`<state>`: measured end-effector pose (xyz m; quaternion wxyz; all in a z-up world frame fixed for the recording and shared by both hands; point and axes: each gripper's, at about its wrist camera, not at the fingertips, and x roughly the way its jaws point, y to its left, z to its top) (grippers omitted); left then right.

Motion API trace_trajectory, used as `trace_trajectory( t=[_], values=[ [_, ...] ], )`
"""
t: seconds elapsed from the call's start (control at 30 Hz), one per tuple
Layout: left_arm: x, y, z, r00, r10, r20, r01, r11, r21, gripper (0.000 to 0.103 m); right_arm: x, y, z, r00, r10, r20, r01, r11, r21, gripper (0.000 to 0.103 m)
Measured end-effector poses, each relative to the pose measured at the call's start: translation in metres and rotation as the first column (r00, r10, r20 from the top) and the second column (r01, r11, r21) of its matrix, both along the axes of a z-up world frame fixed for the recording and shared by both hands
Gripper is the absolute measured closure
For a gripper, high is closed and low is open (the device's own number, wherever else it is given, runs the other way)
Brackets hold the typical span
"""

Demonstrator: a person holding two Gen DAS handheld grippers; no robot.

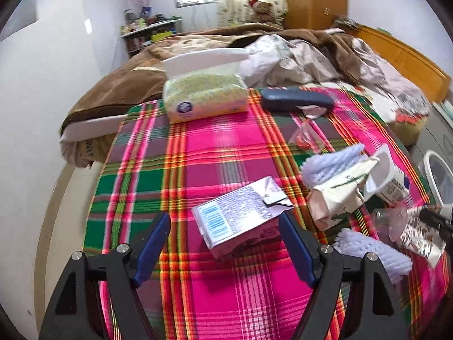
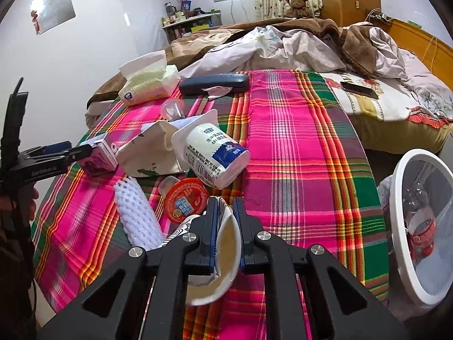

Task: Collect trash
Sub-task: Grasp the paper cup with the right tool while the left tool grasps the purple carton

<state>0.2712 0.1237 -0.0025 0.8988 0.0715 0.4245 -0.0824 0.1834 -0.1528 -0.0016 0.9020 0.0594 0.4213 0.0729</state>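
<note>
On the pink plaid tablecloth [image 1: 220,147] lies a small drink carton [image 1: 235,221]. My left gripper [image 1: 225,218] stands open around it, one finger on each side and neither pad touching. In the right wrist view my right gripper [image 2: 226,202] is shut on a crushed paper cup [image 2: 223,255], white with a zebra pattern, which is flattened between the pads. Just ahead lie a red-lidded cup [image 2: 185,198], a white milk bottle [image 2: 212,155], a beige paper bag [image 2: 153,153] and a white foam net sleeve [image 2: 138,215]. The carton [image 2: 99,155] and the left gripper [image 2: 70,148] show at the far left.
A white-rimmed trash bin [image 2: 402,226] with a clear liner stands off the table's right edge, with some trash inside. A tissue pack [image 2: 147,85], a dark glasses case [image 2: 213,83] and a clear plastic cup [image 2: 172,109] sit at the far side. An unmade bed [image 2: 311,48] lies beyond.
</note>
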Motion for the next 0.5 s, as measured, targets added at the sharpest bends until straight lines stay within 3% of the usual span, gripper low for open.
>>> trace_trajectory(
  t=[0.33,0.5],
  values=[
    [-0.004,-0.02,-0.01,0.993,-0.104,-0.063,0.1,0.993,-0.064,0.023,-0.004,-0.005,-0.001,1.0,0.001,0.003,-0.001,1.0,0.01,0.093],
    [-0.007,-0.032,-0.018,0.99,-0.111,-0.092,0.107,0.993,-0.042,0.036,-0.006,-0.013,-0.002,1.0,-0.012,0.007,0.012,1.0,0.016,0.093]
  ],
)
